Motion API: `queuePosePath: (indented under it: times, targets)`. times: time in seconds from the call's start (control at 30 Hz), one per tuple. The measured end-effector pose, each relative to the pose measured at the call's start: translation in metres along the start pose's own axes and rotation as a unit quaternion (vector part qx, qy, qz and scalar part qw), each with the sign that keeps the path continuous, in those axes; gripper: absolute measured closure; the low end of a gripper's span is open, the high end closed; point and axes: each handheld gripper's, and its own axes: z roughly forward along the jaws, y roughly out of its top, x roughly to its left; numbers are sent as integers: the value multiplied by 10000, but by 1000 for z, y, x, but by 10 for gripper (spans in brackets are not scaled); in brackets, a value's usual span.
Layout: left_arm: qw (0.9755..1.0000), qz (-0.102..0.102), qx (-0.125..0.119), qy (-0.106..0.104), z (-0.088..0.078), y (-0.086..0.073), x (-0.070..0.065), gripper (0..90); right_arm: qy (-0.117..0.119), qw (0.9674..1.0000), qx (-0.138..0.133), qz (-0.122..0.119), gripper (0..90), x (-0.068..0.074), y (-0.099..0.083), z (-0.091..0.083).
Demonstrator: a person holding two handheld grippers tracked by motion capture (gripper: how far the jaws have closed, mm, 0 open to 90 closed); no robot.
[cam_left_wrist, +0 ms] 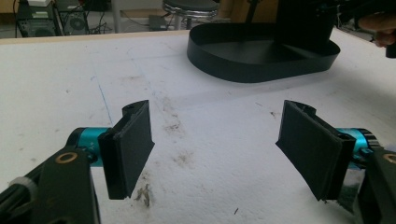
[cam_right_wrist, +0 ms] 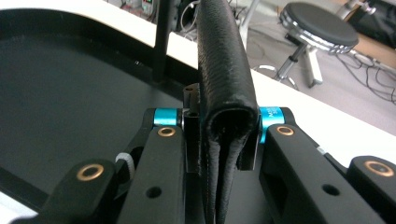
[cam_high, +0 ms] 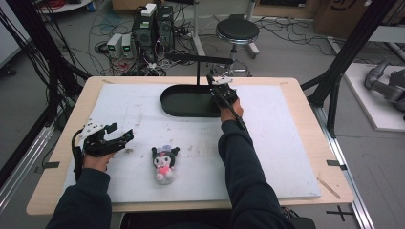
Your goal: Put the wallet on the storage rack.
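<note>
White board (cam_high: 282, 157) covered the table, with cables, computer boxes and a round stool (cam_high: 237, 31) on the floor behind it. At the far side of the board sat a black tray (cam_high: 177, 107) with a thin post standing up from it and a bar across the top. The right gripper (cam_high: 216, 82) was reached out over the far end of that tray, close by the post. Its jaws were squeezed tight on a black strap (cam_right_wrist: 226, 70), a folded band of soft, bumpy stuff that ran up and away from the jaws in the right gripper view. The tray floor lay just under that gripper and to its left. I could not tell where the far end of the strap went, or what it belonged to. The left gripper (cam_high: 125, 135) rested low on the board near the person, well apart from the tray. Its jaws stood wide open with nothing between them, and bare, stained board lay in front of the pads (cam_left_wrist: 130, 149). A small plush doll (cam_high: 164, 163) lay on its back on the board just to the right of that gripper, and nobody was touching it. It looked like the strap had been picked up and carried to the tray, so that part seemed done. Setting it down or hanging it by the post, and then letting go, seemed left to do. The doll looked like it was waiting for its turn.
</note>
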Motion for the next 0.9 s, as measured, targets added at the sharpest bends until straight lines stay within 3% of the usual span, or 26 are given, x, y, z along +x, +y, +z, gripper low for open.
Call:
queuePosePath:
  times: [0.2, 0.23, 0.27, 0.3, 0.37, 0.4, 0.43, 0.53, 0.57, 0.6, 0.67, 0.7, 0.73, 0.77, 0.9]
  targets:
    - [10000, 11, 7, 0, 0, 0, 0, 258, -50, 9999, -102, -102, 691, 17, 1, 7]
    - [10000, 15, 5, -9, 0, 0, -1, 258, 113, 9998, -123, -47, 552, 21, 2, 9]
    - [10000, 18, 8, -13, 0, 0, -1, 258, 190, 9996, -188, -6, 479, 22, 2, 9]
    - [10000, 22, 13, -11, 0, 0, -1, 258, 190, 9996, -188, -6, 479, 22, 2, 9]
    - [10000, 31, 24, -16, 0, 0, -1, 258, 481, 9981, -352, 159, 376, 22, 4, 5]
    - [10000, 37, 29, -11, 0, 0, -1, 258, 481, 9981, -352, 159, 376, 22, 4, 5]
    - [10000, 32, 24, -11, 0, 0, -1, 258, 703, 9964, -424, 206, 364, 18, 7, -1]
    - [10000, 40, 34, -27, -1, 0, -1, 258, 869, 9946, -491, 287, 393, 13, 10, -12]
    - [10000, 48, 37, -33, -1, 0, -2, 258, 946, 9930, -623, 324, 406, 6, 8, -27]
    - [10000, 34, 32, -44, 0, 0, -2, 258, 946, 9930, -623, 324, 406, 6, 8, -27]
    - [10000, 27, 40, -66, 0, -1, -3, 258, 1310, 9899, -358, 407, 377, -11, 3, -46]
    - [10000, 29, 40, -66, -1, -1, -3, 258, 1310, 9899, -358, 407, 377, -11, 3, -46]
    - [10000, 41, 40, -73, -1, -1, -3, 258, 1418, 9887, -403, 272, 377, -21, -3, -62]
    - [9999, 48, 32, -83, -1, -1, -3, 258, 1418, 9887, -403, 272, 377, -21, -3, -62]
    - [9999, 46, 24, -97, -2, -2, -5, 258, 1375, 9894, -467, 79, 357, -39, -24, -94]
